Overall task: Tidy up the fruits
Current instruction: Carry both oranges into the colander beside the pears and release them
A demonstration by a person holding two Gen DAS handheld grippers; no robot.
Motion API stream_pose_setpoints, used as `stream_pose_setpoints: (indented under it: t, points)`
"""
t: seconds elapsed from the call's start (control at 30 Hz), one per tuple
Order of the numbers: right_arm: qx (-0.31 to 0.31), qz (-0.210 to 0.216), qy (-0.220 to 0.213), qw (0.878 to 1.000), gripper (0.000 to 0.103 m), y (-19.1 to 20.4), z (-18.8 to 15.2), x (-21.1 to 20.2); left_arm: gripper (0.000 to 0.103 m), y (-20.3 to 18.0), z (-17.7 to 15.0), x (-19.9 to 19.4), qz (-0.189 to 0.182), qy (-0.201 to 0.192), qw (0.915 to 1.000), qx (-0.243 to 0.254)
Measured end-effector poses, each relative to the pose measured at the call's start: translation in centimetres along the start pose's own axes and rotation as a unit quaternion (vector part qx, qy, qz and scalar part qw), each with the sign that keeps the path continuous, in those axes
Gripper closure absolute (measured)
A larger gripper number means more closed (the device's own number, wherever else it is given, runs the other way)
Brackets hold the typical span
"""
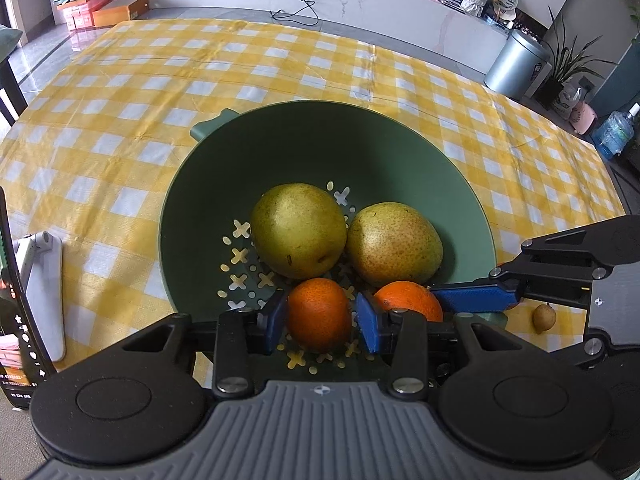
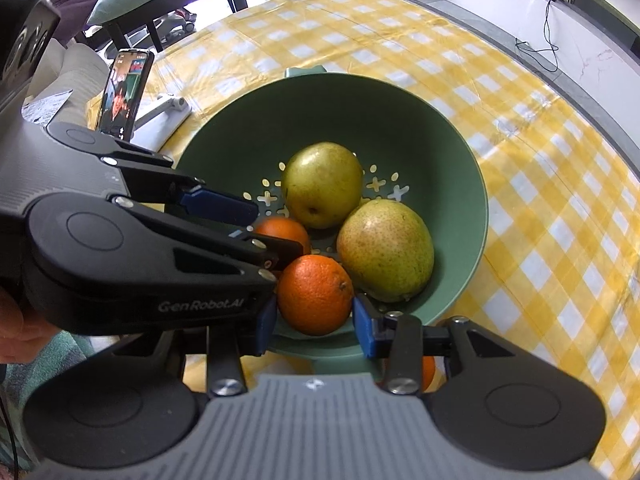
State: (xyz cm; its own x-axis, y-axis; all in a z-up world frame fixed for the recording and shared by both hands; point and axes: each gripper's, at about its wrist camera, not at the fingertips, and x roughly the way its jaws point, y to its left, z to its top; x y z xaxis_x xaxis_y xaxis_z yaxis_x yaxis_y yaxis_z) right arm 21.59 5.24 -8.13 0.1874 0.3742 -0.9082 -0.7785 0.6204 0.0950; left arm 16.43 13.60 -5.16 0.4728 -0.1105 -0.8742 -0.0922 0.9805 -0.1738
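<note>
A green colander bowl [image 1: 224, 168] stands on the yellow checked tablecloth and holds two green pears [image 1: 298, 230] [image 1: 394, 242] and two oranges. My left gripper [image 1: 322, 318] has its blue pads on both sides of one orange [image 1: 318, 312] inside the bowl. My right gripper [image 2: 314, 322] has its pads on both sides of the other orange [image 2: 314, 294] at the bowl's near rim. The right gripper's fingers [image 1: 472, 298] reach in from the right in the left wrist view. The bowl [image 2: 400, 120] and pears [image 2: 322, 184] [image 2: 386, 250] also show in the right wrist view.
A small brown fruit [image 1: 544, 318] lies on the cloth right of the bowl. A phone on a white stand [image 2: 126, 94] stands left of the bowl. Another orange [image 2: 428, 372] lies on the cloth under my right gripper. Chairs and a person are beyond the table's left side.
</note>
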Motion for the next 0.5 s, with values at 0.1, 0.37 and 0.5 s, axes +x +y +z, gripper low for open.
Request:
stream_pose_setpoints:
  t: [0.1, 0.37, 0.5]
  points:
    - [-0.001, -0.002, 0.000, 1.000, 0.064, 0.1, 0.0, 0.1, 0.056, 0.0, 0.0, 0.1, 0.002, -0.002, 1.0000, 0.001]
    - [-0.007, -0.009, -0.010, 1.000, 0.058, 0.2, -0.1, -0.4, 0.038, -0.1, 0.0, -0.2, 0.006, -0.008, 1.0000, -0.001]
    - [-0.017, -0.023, -0.025, 0.999, 0.051, 0.6, -0.5, -1.1, 0.038, -0.5, -0.2, -0.7, 0.017, -0.018, 0.9997, 0.004]
